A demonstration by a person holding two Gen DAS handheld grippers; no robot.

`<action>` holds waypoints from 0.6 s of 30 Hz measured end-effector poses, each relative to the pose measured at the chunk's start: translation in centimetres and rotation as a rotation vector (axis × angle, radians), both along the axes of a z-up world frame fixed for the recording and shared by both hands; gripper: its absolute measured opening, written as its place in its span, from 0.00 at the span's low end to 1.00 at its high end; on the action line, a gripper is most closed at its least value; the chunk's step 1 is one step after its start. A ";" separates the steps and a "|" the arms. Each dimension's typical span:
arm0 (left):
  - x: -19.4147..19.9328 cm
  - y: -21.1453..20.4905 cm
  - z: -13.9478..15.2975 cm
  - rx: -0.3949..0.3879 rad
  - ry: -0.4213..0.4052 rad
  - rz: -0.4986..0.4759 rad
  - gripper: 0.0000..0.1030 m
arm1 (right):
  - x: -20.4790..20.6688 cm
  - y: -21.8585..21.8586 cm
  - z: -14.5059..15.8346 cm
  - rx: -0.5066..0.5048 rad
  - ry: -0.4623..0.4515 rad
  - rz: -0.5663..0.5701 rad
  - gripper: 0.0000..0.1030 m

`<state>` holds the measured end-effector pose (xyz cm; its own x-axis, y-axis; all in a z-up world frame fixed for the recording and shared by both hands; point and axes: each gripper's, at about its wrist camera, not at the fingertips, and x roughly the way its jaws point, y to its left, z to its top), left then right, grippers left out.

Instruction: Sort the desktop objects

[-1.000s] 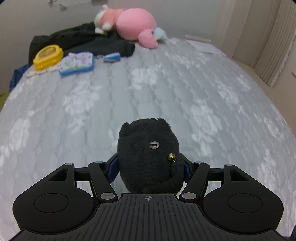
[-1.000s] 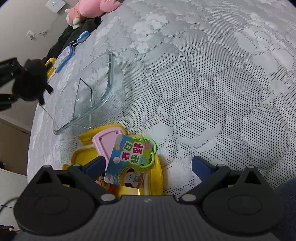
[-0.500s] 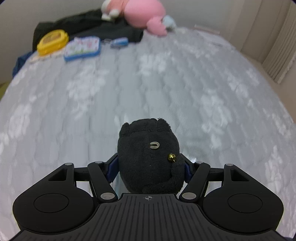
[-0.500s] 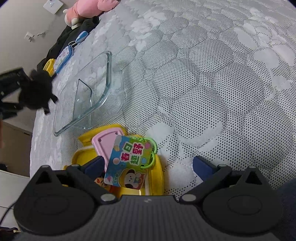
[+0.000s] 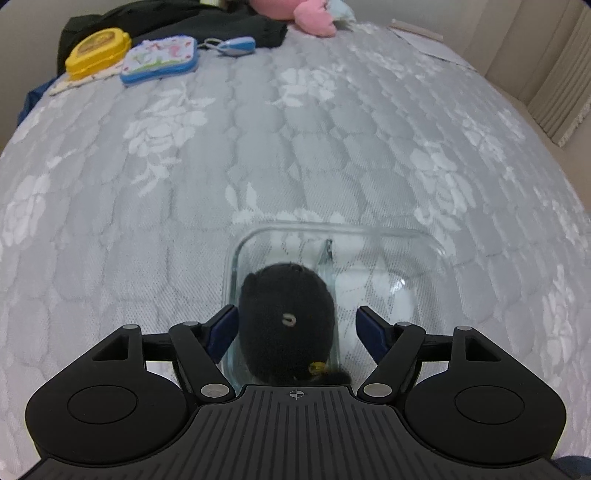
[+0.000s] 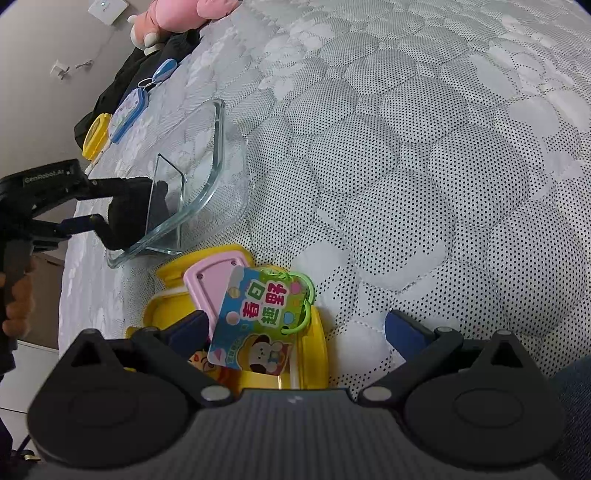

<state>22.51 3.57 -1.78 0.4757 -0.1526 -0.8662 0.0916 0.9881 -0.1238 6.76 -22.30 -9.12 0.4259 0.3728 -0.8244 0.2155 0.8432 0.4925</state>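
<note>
pink plush toy (image 5: 295, 14) cut off by top edge, black plush's (image 5: 286, 321) lower part hidden behind gripper body

Left gripper (image 5: 295, 325): matte black, ribbed centre plate with small crosshair mark, round disc housing each side, silver pivot screws on linkage arms, blue fingertips (image 5: 369, 326). Right gripper (image 6: 295, 325): same build. White "GenRobot.AI" lettering on left gripper's side. Bare-skinned hand (image 6: 14, 299) on its handle.
</note>
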 end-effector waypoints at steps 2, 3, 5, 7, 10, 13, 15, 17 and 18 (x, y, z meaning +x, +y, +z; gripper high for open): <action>-0.1 0.3 0.7 -0.021 -0.020 0.019 0.74 | 0.0 0.0 0.0 0.001 0.000 -0.001 0.99; -0.4 0.7 1.0 -0.038 -0.031 0.037 0.75 | 0.0 0.0 0.0 0.001 -0.001 -0.002 0.99; -1.8 1.6 1.8 -0.052 -0.078 0.106 0.81 | -0.1 0.0 0.0 0.004 -0.006 -0.004 0.99; -4.2 2.4 2.0 -0.055 -0.148 0.194 0.86 | -0.2 -0.1 0.1 0.009 -0.016 -0.006 0.99; -6.7 3.3 0.8 -0.086 -0.196 0.263 0.87 | -0.5 0.1 0.3 0.010 -0.030 0.011 0.86; -7.5 4.2 -1.3 -0.130 -0.182 0.280 0.86 | -0.7 1.4 0.7 -0.011 -0.047 0.092 0.71; -7.1 4.7 -1.9 -0.204 -0.138 0.243 0.86 | -1.1 2.6 1.5 -0.070 -0.084 0.146 0.68; -6.8 5.0 -1.9 -0.226 -0.133 0.205 0.87 | -1.5 3.4 2.7 -0.145 -0.139 0.151 0.66; -6.6 4.9 -1.9 -0.222 -0.144 0.186 0.89 | -1.6 3.5 3.6 -0.166 -0.180 0.145 0.66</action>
